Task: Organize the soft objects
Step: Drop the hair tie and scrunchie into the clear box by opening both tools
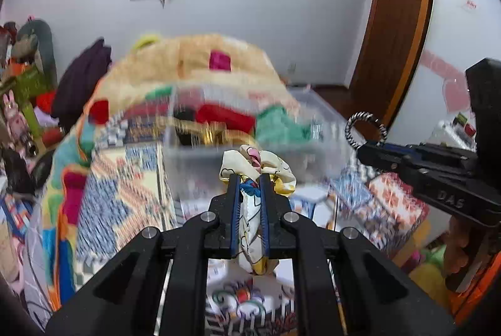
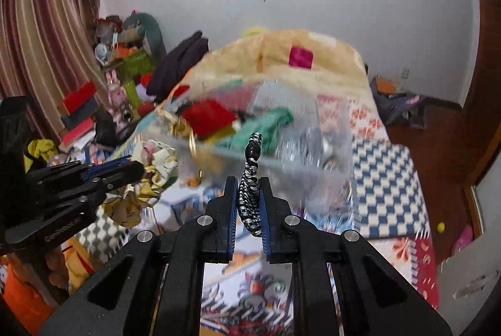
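Note:
My left gripper (image 1: 249, 178) is shut on a cream cartoon-print fabric scrunchie (image 1: 260, 163), held above the bed; it also shows in the right wrist view (image 2: 147, 176). My right gripper (image 2: 248, 181) is shut on a black-and-white braided hair tie (image 2: 249, 188), which shows as a ring in the left wrist view (image 1: 364, 129). Ahead of both stands a clear plastic bin (image 1: 238, 148) holding red, green and gold soft items (image 2: 263, 126). Both grippers hover just short of the bin's near wall.
The bin sits on a bed with a patterned quilt (image 2: 382, 179) and a yellow blanket (image 2: 281, 54). Cluttered toys and books (image 2: 94, 104) lie at the left by a curtain. A wooden door (image 1: 394, 23) and floor are at the right.

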